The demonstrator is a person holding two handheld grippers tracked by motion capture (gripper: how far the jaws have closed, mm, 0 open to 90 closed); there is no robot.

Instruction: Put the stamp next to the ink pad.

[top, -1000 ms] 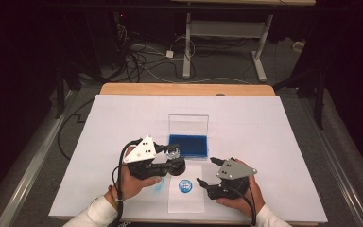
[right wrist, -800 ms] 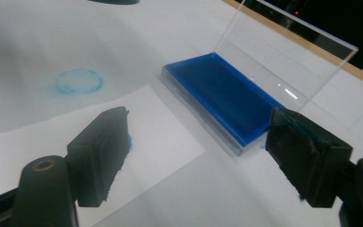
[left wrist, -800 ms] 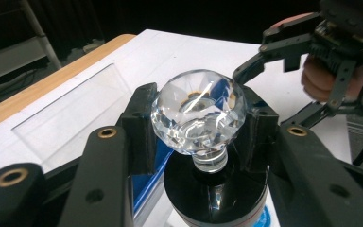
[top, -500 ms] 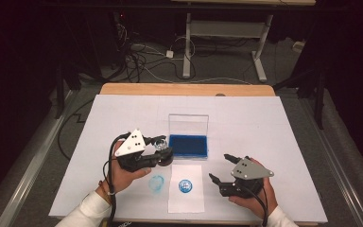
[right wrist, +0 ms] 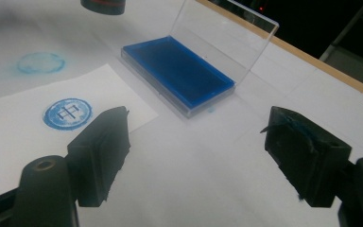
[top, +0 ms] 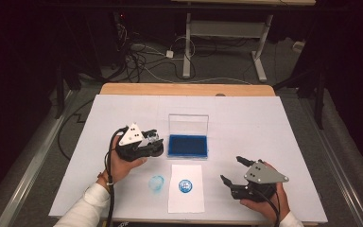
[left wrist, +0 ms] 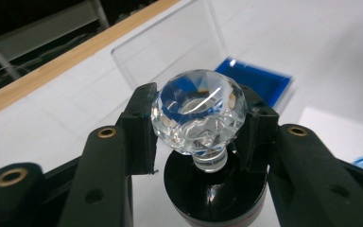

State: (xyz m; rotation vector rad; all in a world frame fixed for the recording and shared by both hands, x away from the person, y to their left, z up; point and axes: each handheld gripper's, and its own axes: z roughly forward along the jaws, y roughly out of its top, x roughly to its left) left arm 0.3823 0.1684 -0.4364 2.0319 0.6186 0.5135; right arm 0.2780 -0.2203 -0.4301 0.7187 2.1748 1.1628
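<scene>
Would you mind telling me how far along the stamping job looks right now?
A blue seal print is already on the paper. The left tongs grip the crystal-handled stamp beside the open ink pad; the right tongs are open. Probably left: setting the stamp down and closing the lid.

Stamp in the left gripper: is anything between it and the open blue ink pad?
Nothing visible. The left gripper holds the stamp by its crystal knob just beside the ink pad, whose clear lid stands open at the far side. The right gripper is off by the paper.
</scene>
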